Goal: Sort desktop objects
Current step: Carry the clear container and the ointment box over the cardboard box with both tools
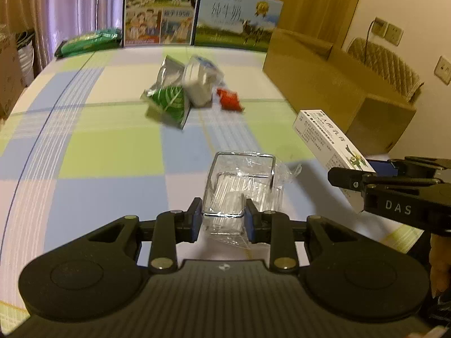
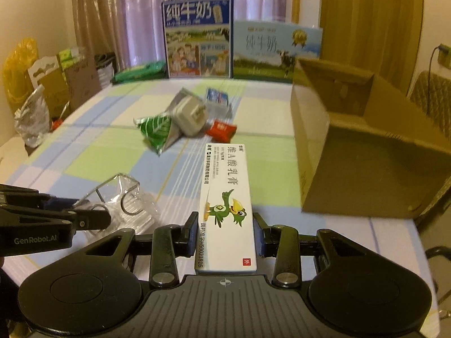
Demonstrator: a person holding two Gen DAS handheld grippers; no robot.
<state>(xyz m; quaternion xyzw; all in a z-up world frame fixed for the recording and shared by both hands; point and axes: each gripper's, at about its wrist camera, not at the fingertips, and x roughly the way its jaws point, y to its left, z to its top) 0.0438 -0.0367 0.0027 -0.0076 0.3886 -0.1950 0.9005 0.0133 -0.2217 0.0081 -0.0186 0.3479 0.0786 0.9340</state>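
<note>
My left gripper (image 1: 224, 218) is shut on a clear plastic packet with a wire frame (image 1: 239, 186), held just above the checked tablecloth; the same packet (image 2: 121, 200) shows at the left of the right wrist view. My right gripper (image 2: 225, 235) is shut on a long white ointment box with a green bird print (image 2: 225, 194), which points toward the table's middle and also shows at the right of the left wrist view (image 1: 329, 143). Farther back lie a green-and-silver pouch (image 2: 156, 132), a white block in a clear bag (image 2: 190, 118) and a small red packet (image 2: 221, 130).
An open brown cardboard box (image 2: 358, 146) lies on its side at the table's right. Two milk cartons (image 2: 198, 38) stand at the far edge, a green pack (image 2: 139, 73) beside them. Bags and boxes (image 2: 48, 90) stand off the table's left side.
</note>
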